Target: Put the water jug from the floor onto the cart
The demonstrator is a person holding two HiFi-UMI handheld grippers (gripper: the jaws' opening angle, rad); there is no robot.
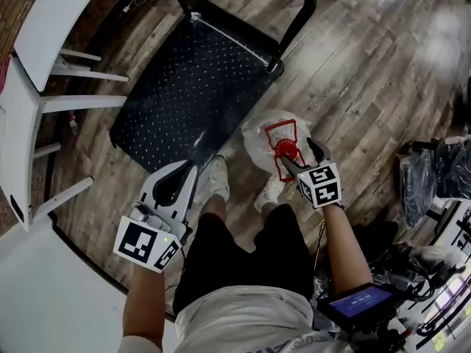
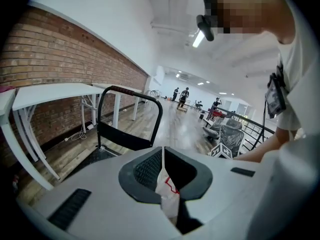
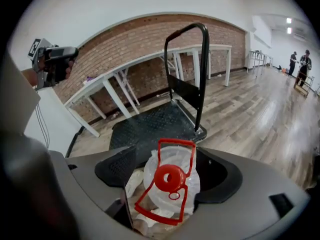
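Directly over the water jug (image 1: 259, 134), right gripper (image 1: 300, 154), jaws spread wide with the jug framed between them, pads not pressing. Jug upright on the wood floor (image 1: 368, 72), long axis vertical, red cap (image 3: 169, 178) facing up, red handle frame (image 3: 176, 143) lying over the top, just beside the cart (image 1: 191, 87)'s near corner. Left of the jug, left gripper (image 1: 188, 171) clenched on nothing. Beyond the cart, white tables (image 3: 150, 64), brick wall (image 3: 130, 44).

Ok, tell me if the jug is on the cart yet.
Not yet: the water jug stands on the floor beside the cart.
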